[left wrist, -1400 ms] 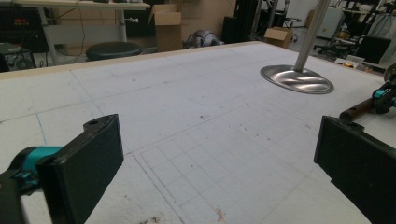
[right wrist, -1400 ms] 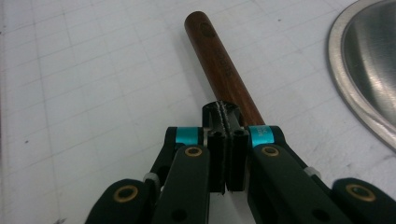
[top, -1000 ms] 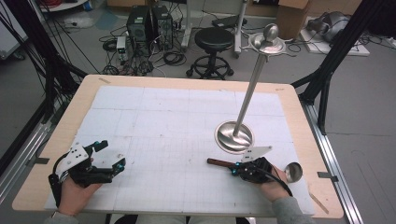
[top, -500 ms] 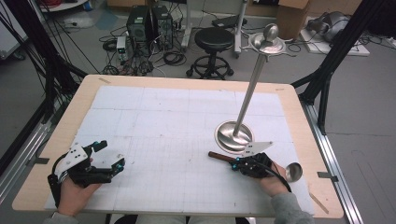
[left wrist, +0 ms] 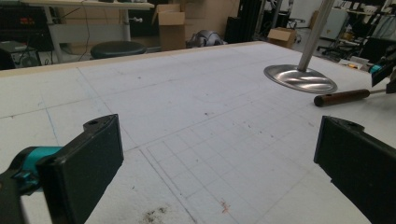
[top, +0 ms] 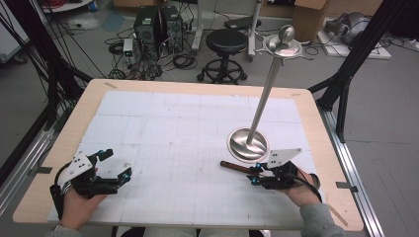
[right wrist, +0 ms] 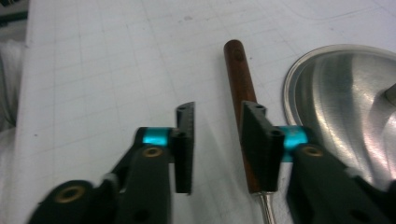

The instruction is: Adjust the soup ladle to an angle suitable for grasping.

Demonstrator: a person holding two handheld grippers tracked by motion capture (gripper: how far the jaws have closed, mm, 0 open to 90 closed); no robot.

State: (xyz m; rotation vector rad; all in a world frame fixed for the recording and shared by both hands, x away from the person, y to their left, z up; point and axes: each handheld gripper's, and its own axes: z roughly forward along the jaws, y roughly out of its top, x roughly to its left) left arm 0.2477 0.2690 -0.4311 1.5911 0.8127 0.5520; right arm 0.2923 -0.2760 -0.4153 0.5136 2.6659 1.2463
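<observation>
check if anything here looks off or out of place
The wooden-handled utensil lies flat on the table beside the steel stand. The right gripper jaws have just been opening; the handle lies under one jaw, not gripped.

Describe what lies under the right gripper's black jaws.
Under the right gripper lies a dark brown wooden handle on the white gridded table cover. One jaw hides part of the handle.
</observation>
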